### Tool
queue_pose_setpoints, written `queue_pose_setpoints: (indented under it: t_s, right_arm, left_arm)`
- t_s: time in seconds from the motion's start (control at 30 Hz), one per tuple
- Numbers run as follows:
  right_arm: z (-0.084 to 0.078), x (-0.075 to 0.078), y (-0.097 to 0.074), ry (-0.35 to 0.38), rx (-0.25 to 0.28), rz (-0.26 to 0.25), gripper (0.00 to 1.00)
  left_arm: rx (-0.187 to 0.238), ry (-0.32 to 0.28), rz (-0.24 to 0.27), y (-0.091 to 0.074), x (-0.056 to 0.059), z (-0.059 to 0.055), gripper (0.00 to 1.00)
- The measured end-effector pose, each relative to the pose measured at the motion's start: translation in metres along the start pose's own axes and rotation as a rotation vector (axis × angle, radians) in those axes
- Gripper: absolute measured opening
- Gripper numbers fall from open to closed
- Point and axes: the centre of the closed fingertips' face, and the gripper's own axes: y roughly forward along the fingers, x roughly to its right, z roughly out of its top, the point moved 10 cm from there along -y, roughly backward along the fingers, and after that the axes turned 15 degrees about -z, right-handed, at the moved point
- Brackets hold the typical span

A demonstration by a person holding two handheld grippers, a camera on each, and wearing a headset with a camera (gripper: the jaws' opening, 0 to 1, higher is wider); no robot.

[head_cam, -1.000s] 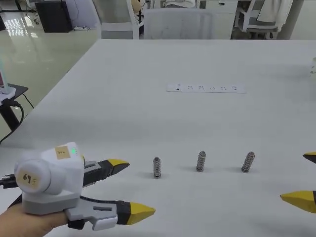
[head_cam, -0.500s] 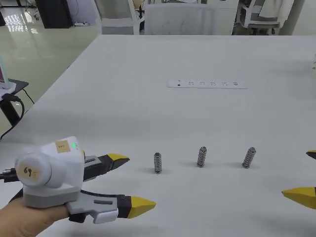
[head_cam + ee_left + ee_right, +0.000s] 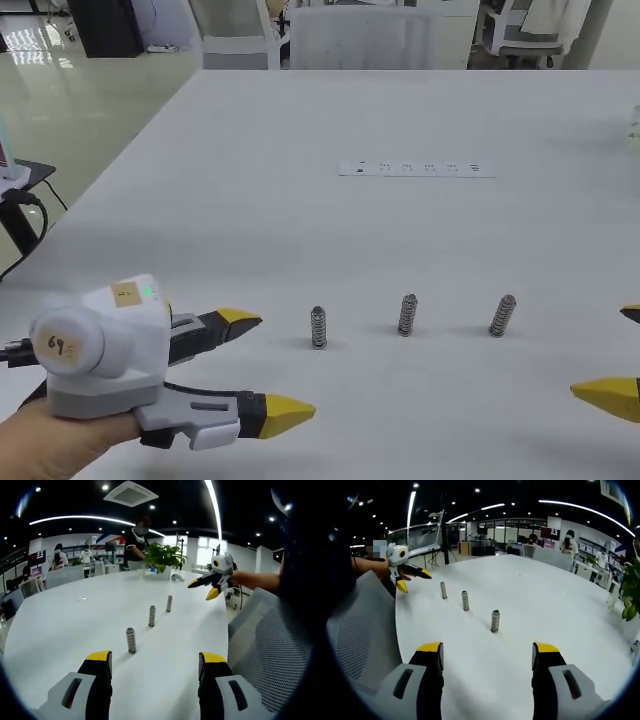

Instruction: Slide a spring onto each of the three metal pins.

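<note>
Three metal springs stand upright in a row on the white table (image 3: 300,230), each on a pin: the left spring (image 3: 318,327), the middle spring (image 3: 407,314) and the right spring (image 3: 502,315). My left gripper (image 3: 268,363) hovers open and empty at the lower left, just left of the row. At the right edge, past the right spring, my right gripper (image 3: 620,353) is open and empty too. In the left gripper view the jaws (image 3: 156,657) frame the nearest spring (image 3: 131,640). In the right gripper view the jaws (image 3: 490,647) face the nearest spring (image 3: 495,621).
A white power strip (image 3: 417,169) lies mid-table beyond the springs. Chairs (image 3: 360,40) stand along the far edge. A potted plant (image 3: 162,555) sits at the table's end, and a mesh chair back (image 3: 270,645) is close beside me. People stand in the background.
The head camera has shifted slightly. The springs and both grippers keep their places.
</note>
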Motion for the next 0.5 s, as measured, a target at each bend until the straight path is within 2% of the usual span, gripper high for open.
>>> queue_pose_setpoints:
  t_s: [0.5]
  right_arm:
    - [-0.002, 0.0, -0.0029, 0.011, -0.004, -0.011, 0.72]
  left_arm:
    - [0.003, -0.003, -0.003, 0.0008, -0.0003, -0.0005, 0.66]
